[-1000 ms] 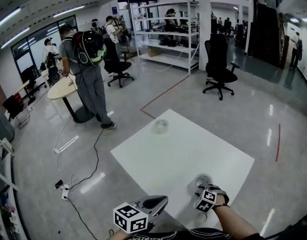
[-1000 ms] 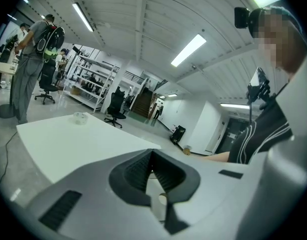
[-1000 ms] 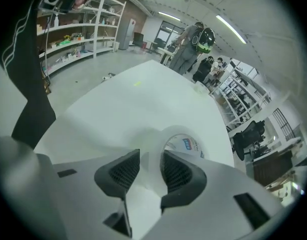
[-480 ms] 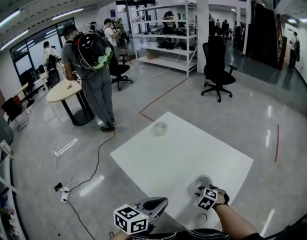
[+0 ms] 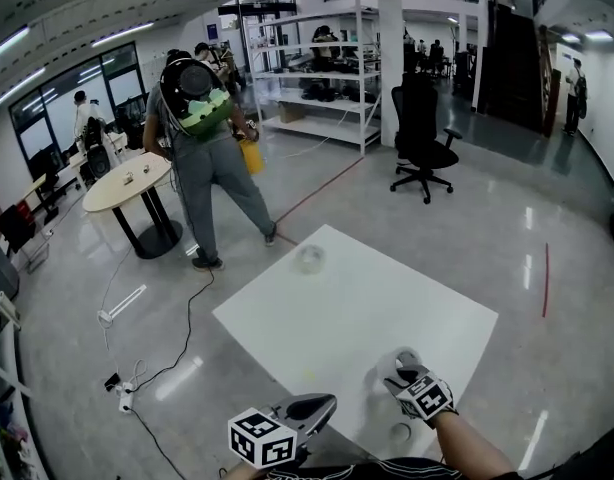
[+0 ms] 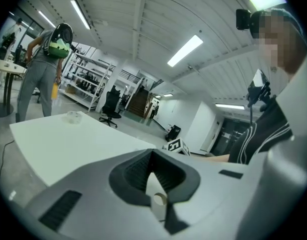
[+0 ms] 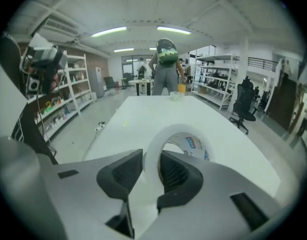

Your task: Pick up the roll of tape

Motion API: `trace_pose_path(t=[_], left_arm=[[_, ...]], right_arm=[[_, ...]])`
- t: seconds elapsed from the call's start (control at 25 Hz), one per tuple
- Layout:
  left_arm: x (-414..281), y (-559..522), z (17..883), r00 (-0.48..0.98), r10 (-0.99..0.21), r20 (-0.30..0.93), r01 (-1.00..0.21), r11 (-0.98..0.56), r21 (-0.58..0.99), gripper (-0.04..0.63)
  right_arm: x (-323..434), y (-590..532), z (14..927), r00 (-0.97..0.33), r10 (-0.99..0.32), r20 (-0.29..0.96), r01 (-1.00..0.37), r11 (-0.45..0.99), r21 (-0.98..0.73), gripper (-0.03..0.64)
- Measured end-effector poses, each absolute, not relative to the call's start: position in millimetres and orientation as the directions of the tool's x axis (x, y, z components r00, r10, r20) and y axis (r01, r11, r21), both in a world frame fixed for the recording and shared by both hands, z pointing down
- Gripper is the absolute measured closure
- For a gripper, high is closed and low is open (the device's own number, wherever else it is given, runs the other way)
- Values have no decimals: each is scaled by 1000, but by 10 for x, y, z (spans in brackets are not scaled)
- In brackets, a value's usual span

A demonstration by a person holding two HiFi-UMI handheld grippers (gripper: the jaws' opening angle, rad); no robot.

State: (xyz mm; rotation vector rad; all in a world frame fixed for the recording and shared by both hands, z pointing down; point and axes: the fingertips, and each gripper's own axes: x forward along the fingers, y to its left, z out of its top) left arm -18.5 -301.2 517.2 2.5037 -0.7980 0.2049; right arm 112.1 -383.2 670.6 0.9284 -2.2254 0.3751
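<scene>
The roll of tape (image 7: 186, 139) is white with a blue-printed core. It stands on edge between the jaws of my right gripper (image 7: 151, 166): one jaw is inside the ring and the other outside, closing on its wall. In the head view the roll of tape (image 5: 407, 359) is off the white table (image 5: 317, 318) near its right front corner, in the right gripper (image 5: 405, 370). My left gripper (image 5: 317, 404) hovers at the table's front edge. The left gripper (image 6: 152, 154) has its tips together and nothing between them.
A second, clear roll (image 5: 309, 258) lies at the table's far corner. A person with a green backpack (image 5: 207, 148) walks on the floor beyond it, next to a round table (image 5: 127, 183). An office chair (image 5: 422, 148) stands farther back. A cable (image 5: 182, 328) trails on the floor at the left.
My right gripper has rolled and risen, and the tape roll has come up off the table with it. The left gripper has stayed put. The person with the backpack has stepped to the right.
</scene>
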Motion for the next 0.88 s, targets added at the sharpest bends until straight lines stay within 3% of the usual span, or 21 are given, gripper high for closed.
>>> trace_pose_path(t=[0.52, 0.88], left_arm=[[136, -3054, 5031, 871, -434, 229, -491, -770, 406, 592], [379, -2979, 4827, 908, -380, 174, -418, -821, 388, 592]], right_arm=[[1115, -3266, 5122, -741, -629, 237, -672, 692, -264, 511], [1293, -2831, 4660, -724, -678, 128, -680, 670, -298, 511]])
